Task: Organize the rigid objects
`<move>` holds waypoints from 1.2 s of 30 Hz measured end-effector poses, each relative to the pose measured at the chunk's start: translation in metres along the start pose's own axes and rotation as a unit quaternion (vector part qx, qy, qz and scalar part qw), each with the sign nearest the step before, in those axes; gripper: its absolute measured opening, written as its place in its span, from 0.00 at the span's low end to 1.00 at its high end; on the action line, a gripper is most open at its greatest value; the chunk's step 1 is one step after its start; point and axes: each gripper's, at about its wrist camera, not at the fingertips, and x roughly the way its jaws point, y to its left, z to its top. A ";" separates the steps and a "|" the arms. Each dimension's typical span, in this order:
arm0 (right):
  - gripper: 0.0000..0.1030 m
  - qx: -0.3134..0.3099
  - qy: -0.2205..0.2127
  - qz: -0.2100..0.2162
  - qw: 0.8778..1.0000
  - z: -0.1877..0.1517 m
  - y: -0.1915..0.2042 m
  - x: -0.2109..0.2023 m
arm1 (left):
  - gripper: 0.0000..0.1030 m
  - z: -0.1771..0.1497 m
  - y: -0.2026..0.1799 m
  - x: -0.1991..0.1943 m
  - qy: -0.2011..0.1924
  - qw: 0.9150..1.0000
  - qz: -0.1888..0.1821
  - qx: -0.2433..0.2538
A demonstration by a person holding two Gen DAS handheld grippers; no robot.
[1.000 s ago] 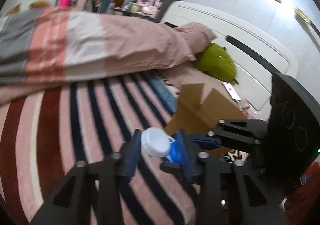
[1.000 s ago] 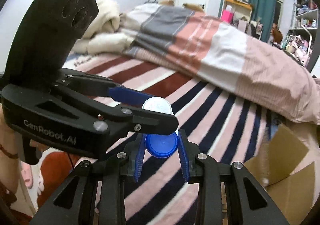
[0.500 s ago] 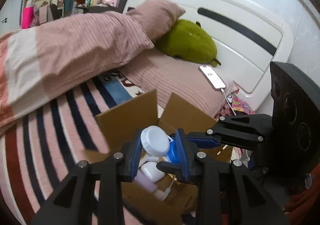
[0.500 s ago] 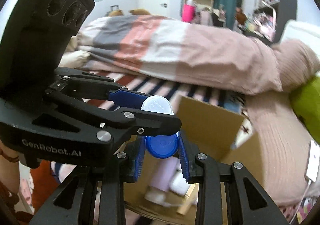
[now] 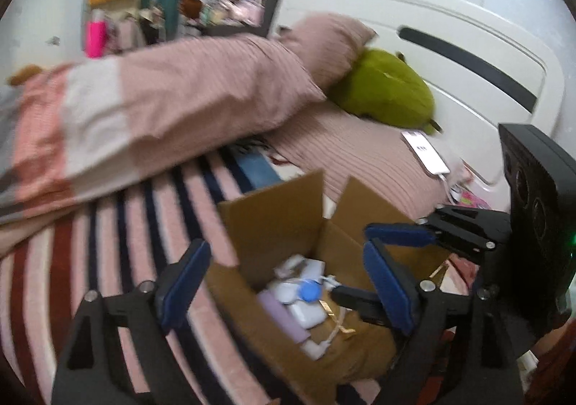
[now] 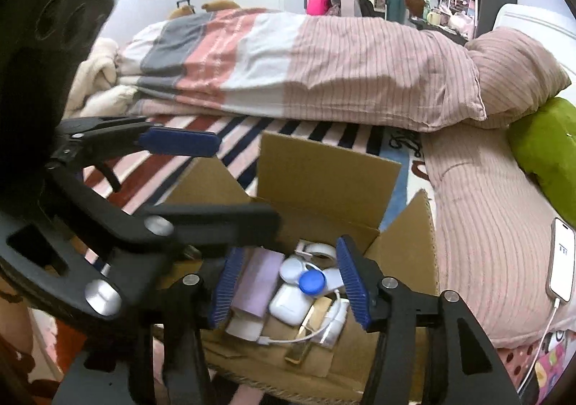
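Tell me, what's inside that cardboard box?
The cardboard box holds a blue-capped contact lens case, lilac box, white earbud case and charger cable. Anything underneath is covered.

Cardboard box [image 6: 325, 167] open on top; upright flaps probably narrow entry.

A bed [image 6: 252, 138] spread with a striped sheet [image 5: 108, 261] is seen. An open cardboard box [image 6: 324, 167] is set on it. Behind the box a folded quilt [image 6: 324, 59] is laid; to the box's right a pink pillow [image 6: 478, 217] is placed, with a phone [image 6: 561, 261] and a green plush toy [image 5: 385, 91] on it.
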 end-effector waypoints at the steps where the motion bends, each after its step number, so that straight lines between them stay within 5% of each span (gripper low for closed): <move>1: 0.60 -0.004 -0.010 0.002 1.000 0.001 0.004 -0.005 | 0.84 -0.002 0.003 -0.011 -0.010 1.000 0.018 -0.004; 9: 0.94 -0.026 -0.101 0.040 0.994 0.004 0.029 -0.039 | 0.92 -0.029 0.035 -0.089 -0.083 0.985 0.140 -0.059; 17: 0.94 -0.012 -0.140 0.071 0.988 0.007 0.042 -0.051 | 0.92 -0.057 0.065 -0.124 -0.092 0.972 0.189 -0.107; 36: 0.94 -0.003 -0.149 0.066 0.987 0.003 0.043 -0.055 | 0.92 -0.068 0.068 -0.129 -0.083 0.968 0.211 -0.110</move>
